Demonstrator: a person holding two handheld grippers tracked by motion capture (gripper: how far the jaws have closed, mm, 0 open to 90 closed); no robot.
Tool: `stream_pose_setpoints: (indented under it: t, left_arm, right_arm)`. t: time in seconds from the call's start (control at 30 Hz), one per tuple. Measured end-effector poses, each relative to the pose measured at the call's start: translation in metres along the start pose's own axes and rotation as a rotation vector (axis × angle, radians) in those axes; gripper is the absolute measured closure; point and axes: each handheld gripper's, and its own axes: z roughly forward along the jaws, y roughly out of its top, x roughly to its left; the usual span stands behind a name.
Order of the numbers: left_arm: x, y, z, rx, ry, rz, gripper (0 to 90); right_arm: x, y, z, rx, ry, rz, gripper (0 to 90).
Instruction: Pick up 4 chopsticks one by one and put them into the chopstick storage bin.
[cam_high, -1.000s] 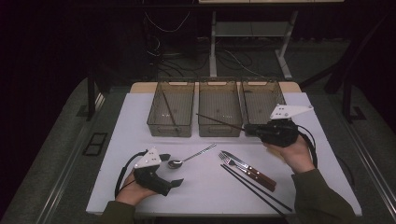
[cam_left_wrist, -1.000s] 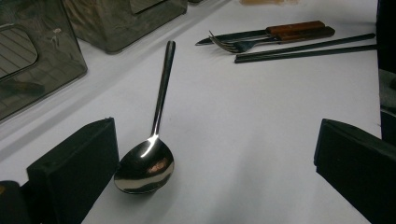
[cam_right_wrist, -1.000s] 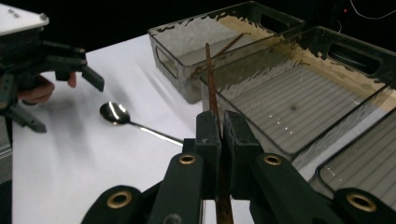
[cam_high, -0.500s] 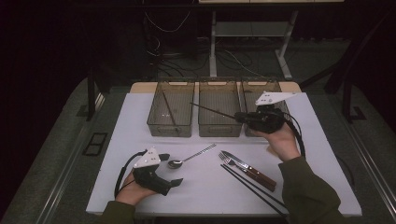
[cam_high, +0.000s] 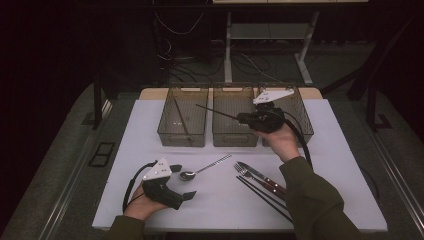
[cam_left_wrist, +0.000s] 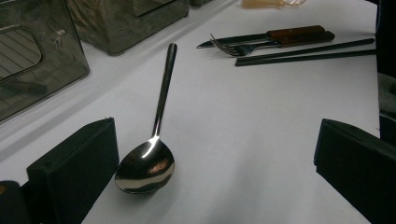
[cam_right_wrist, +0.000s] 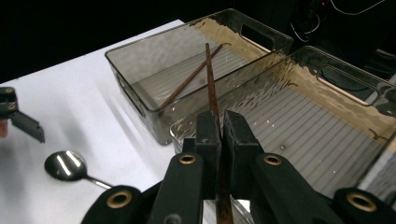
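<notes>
From the high view, three smoky bins stand in a row at the table's far edge; the right gripper (cam_high: 243, 118) is clenched on a brown chopstick (cam_high: 215, 112) above the middle bin (cam_high: 235, 138), tip aimed at the left bin (cam_high: 183, 138), where one chopstick (cam_high: 180, 117) already lies; a spoon (cam_high: 202, 168), fork (cam_high: 243, 171), knife (cam_high: 262, 175) and black chopsticks (cam_high: 262, 197) wait on the cloth. In the left gripper view, the left gripper (cam_left_wrist: 212, 158) rests released, jaws wide, the spoon's bowl just beside one jaw. In the right gripper view, the jaws pinch the chopstick; sorting looks barely begun.

Dim room, overhead-lit white table (cam_high: 150, 130), spoon (cam_left_wrist: 144, 167) glare
</notes>
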Motion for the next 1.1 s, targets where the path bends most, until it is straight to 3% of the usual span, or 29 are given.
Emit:
stream_pose_setpoints:
  t: [0.47,1.1]
  left_arm:
    - [0.0,0.0,0.0,-0.001,-0.006,-0.002,0.0]
    - [-0.001,0.001,0.001,-0.007,-0.018,0.011,0.0]
  right_arm:
    - [-0.002,0.021,0.034,0.0,-0.031,0.03,85.3]
    - [0.0,0.034,0.105,0.059,-0.059,0.062,85.2]
